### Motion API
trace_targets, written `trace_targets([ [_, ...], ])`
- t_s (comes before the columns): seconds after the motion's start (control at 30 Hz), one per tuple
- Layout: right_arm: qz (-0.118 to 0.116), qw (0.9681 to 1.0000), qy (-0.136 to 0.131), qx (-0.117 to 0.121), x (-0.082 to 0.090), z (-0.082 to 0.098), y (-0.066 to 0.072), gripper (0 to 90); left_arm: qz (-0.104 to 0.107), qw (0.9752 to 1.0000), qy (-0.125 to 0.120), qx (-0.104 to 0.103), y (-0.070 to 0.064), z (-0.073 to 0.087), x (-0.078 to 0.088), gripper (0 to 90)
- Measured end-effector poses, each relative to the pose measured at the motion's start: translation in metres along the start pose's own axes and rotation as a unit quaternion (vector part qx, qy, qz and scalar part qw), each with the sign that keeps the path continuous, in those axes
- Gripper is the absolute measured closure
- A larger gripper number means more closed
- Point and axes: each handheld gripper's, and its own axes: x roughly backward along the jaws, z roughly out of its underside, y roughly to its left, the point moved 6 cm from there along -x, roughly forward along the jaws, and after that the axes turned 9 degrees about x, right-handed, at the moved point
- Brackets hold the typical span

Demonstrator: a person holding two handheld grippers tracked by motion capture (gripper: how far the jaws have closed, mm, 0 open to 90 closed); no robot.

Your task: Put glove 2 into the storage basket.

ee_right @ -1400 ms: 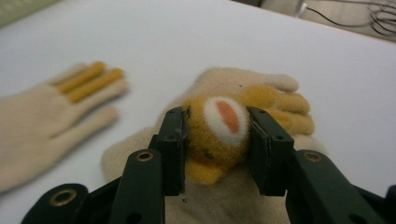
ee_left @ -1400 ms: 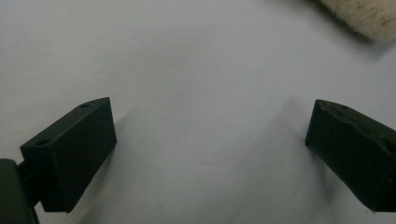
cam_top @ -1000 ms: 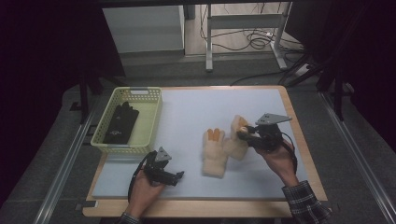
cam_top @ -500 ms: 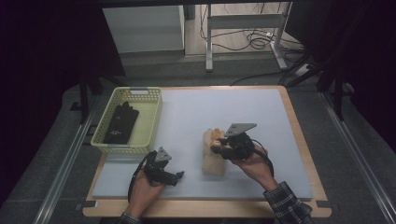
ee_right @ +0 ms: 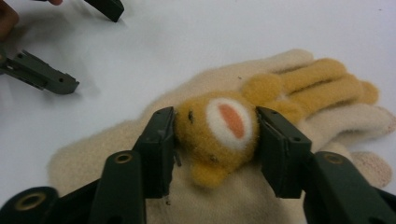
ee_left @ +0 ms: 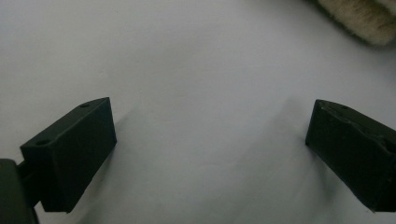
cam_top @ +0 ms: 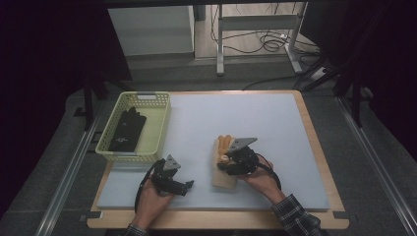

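The right claw [ee_right: 212,140] has just been opening; its jaws now straddle the orange bear patch [ee_right: 219,128] on the cream glove [ee_right: 261,154], near-centre on the table [cam_top: 206,123], pads not clearly pressing. The left claw [ee_left: 210,154] stands wide and empty, near left. A black glove [cam_top: 127,129] already lies in the basket [cam_top: 162,128] far left; the cream glove probably follows. Its cuff is cut off

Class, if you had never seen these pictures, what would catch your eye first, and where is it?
A fuzzy cream knitted glove with an orange bear-face patch lies mid-table, the right gripper straddling the bear's head, its jaws having just been opening. At the table's left edge a pale yellow-green plastic basket holds a black glove.
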Motion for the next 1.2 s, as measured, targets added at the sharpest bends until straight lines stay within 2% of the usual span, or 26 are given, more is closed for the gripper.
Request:
trace_targets([
  [0.13,0.002,1.0,-0.007,0.004,0.013,-0.005,-0.002,44.1,0.0,1.0,-0.001,0.001,0.0,0.0,0.0,1.7],
  [0.23,0.019,0.9996,-0.021,-0.003,0.027,-0.009,-0.013,44.7,0.0,1.0,-0.001,0.001,0.0,0.0,0.0,1.7],
  [0.33,0.038,0.9987,-0.027,-0.022,0.038,-0.009,-0.03,53.6,0.0,1.0,-0.001,0.001,0.0,0.0,0.0,1.7],
  [0.43,0.053,0.9976,-0.023,-0.038,0.041,-0.004,-0.045,64.8,0.0,1.0,0.0,0.001,0.0,0.0,0.0,1.7],
  [0.53,0.056,0.9968,-0.02,-0.054,0.039,0.004,-0.054,69.7,0.001,1.0,0.0,0.001,0.0,0.0,0.0,1.7],
  [0.67,0.048,0.9965,-0.013,-0.067,0.035,0.014,-0.057,70.8,0.001,1.0,0.0,0.001,0.0,0.0,0.0,1.7],
  [0.8,0.047,0.9962,-0.008,-0.074,0.026,0.018,-0.06,65.4,0.001,1.0,0.0,0.001,0.0,0.0,0.0,1.7],
  [0.87,0.042,0.996,-0.004,-0.079,0.017,0.02,-0.062,60.4,0.0,1.0,0.0,0.001,0.0,0.0,0.0,1.7],
  [0.97,0.032,0.9955,0.008,-0.088,0.002,0.025,-0.064,59.5,0.0,1.0,0.0,0.001,0.0,0.0,0.0,1.7],
  [1.03,0.021,0.9952,0.016,-0.094,-0.007,0.03,-0.063,68.7,0.001,1.0,0.0,0.001,0.0,0.0,0.0,1.7],
  [1.1,0.012,0.995,0.011,-0.099,-0.008,0.031,-0.061,81.4,0.001,1.0,0.0,0.001,0.0,0.0,0.0,1.7],
  [1.2,0.031,0.9958,0.014,-0.085,-0.003,0.03,-0.06,84.6,0.0,1.0,0.0,0.001,0.0,0.0,0.0,1.7],
])
